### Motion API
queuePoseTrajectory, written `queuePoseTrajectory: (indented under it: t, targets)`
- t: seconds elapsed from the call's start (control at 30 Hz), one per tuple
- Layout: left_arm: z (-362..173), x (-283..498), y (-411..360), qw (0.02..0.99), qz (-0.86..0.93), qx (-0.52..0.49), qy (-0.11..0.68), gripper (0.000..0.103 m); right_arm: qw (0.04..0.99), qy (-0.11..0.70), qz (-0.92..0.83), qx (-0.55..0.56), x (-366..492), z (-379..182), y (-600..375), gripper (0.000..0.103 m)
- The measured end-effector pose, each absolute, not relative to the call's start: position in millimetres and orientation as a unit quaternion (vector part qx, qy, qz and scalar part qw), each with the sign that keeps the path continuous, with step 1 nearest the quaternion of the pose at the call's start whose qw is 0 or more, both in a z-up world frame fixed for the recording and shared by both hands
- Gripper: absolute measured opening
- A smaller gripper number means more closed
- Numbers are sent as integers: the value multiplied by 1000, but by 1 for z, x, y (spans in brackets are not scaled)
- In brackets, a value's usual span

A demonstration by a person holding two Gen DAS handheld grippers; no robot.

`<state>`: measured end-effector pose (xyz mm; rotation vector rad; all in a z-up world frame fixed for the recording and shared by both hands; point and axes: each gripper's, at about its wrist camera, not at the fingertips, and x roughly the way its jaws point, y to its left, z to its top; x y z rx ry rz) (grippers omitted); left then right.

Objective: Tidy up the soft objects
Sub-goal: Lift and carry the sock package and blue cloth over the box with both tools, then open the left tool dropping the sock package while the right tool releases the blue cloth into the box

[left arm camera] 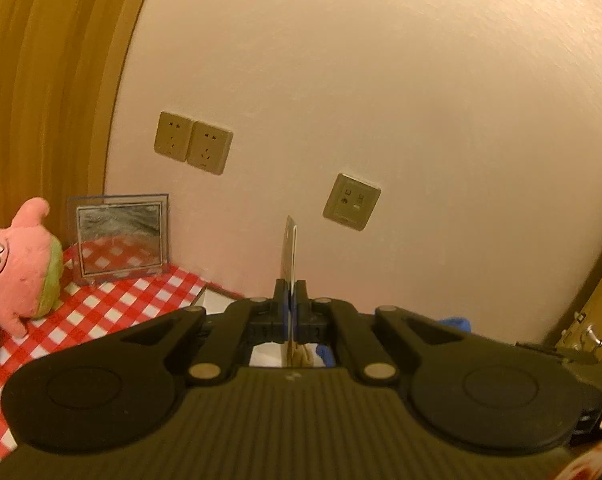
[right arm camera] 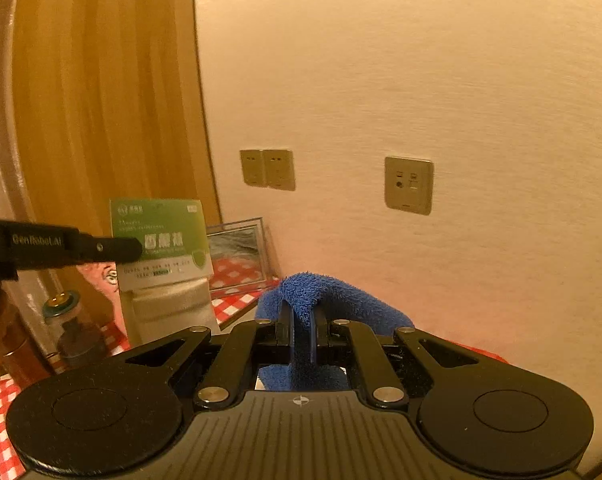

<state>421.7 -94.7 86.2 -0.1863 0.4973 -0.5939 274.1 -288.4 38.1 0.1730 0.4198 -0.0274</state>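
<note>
My left gripper (left arm camera: 290,294) is shut on a thin packaged item with a green card label, seen edge-on (left arm camera: 289,252); in the right wrist view the same package (right arm camera: 163,252) hangs from the left gripper's finger (right arm camera: 101,248), with a cream soft cloth under the card. My right gripper (right arm camera: 302,320) is shut on a blue terry cloth (right arm camera: 333,300), which drapes over and behind its fingers. A pink star-shaped plush toy (left arm camera: 19,264) sits on the red-and-white checked tablecloth (left arm camera: 113,312) at the left; a bit of it shows behind the package (right arm camera: 101,276).
A clear-framed picture (left arm camera: 119,236) leans against the wall at the table's back. Wall sockets (left arm camera: 193,142) are above it. A wooden panel (left arm camera: 41,80) stands at the left. A glass jar with a lid (right arm camera: 67,320) stands at the table's left. A door handle (left arm camera: 589,336) is far right.
</note>
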Motion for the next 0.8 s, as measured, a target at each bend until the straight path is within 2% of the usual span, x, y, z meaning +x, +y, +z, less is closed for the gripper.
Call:
queuePoseTrajectory:
  t: [0.8]
  targets:
    - [7, 520, -138, 894, -293, -98, 325, 1, 950, 291, -57, 101, 341, -26, -321, 7]
